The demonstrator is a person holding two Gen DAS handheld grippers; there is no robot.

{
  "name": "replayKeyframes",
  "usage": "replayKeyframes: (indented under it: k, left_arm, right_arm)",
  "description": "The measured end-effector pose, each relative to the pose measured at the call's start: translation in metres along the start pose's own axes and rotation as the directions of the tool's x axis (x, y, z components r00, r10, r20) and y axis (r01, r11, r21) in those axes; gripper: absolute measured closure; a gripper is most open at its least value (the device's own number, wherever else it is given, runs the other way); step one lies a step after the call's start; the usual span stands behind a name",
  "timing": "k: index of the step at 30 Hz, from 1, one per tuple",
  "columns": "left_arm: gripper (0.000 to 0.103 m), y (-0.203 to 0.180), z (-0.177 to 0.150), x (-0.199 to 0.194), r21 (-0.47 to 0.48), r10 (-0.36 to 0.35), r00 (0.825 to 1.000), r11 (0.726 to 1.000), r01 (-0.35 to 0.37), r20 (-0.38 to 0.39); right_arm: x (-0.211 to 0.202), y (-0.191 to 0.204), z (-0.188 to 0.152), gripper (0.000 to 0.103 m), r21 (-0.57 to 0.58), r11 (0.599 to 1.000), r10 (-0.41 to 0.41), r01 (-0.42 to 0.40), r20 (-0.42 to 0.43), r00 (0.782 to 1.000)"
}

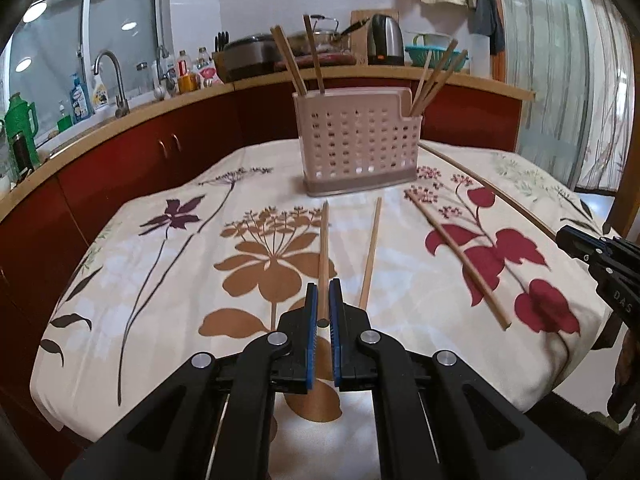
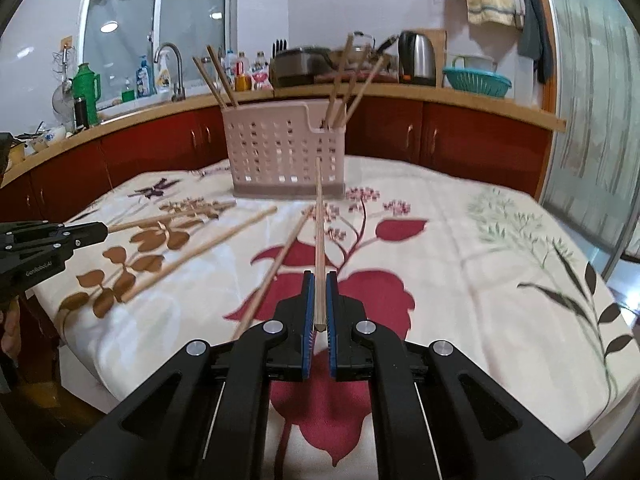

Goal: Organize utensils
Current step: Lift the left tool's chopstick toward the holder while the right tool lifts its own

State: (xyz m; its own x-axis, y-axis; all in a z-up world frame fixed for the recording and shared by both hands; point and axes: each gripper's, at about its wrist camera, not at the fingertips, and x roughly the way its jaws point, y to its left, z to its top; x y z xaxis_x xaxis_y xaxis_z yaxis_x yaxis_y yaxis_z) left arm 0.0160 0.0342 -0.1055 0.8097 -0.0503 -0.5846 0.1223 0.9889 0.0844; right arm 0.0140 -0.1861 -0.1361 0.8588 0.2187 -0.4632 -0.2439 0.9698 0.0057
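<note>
A pink perforated utensil holder [image 1: 358, 144] [image 2: 285, 151] stands at the table's far side with several wooden chopsticks upright in its two ends. My left gripper [image 1: 323, 294] is shut on the near end of a chopstick [image 1: 324, 256] that lies on the cloth. My right gripper [image 2: 319, 284] is shut on a chopstick [image 2: 318, 240] and holds it pointing forward toward the holder. Loose chopsticks lie on the cloth: one [image 1: 371, 252] beside the left gripper, one [image 1: 456, 262] over the red flower, also seen in the right wrist view [image 2: 276, 268].
The table carries a floral cloth [image 1: 180, 280] [image 2: 480, 264]. Behind it runs a red kitchen counter [image 1: 132, 168] with a sink tap [image 1: 114, 80], bottles, pots and a kettle [image 2: 418, 58]. A glass door [image 2: 588, 120] is at the right.
</note>
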Motion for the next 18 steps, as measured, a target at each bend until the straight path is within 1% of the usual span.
replayKeyframes:
  k: [4,8,11,18]
  left_arm:
    - [0.097,-0.001,0.002,-0.006,0.002,0.001,1.000,1.000,-0.001,0.020]
    - [0.097,-0.001,0.001,-0.008,-0.004,0.002,1.000,1.000,-0.002,0.019]
    - [0.097,0.000,0.001,-0.009,-0.009,0.004,1.000,1.000,-0.003,0.022]
    - [0.097,0.003,-0.001,-0.012,-0.016,0.006,1.000,1.000,-0.006,0.028]
  right_arm:
    - [0.000,0.002,-0.001,0.097,-0.010,1.000,0.002,-0.002,-0.010,1.000]
    - [0.010,-0.001,-0.009,0.097,0.006,1.000,0.001,-0.001,-0.064,0.998]
    - [0.013,-0.006,-0.011,0.097,0.038,0.999,0.012,-0.009,-0.086,0.996]
    - [0.008,-0.004,-0.007,0.097,0.031,1.000,0.002,0.000,-0.062,0.998]
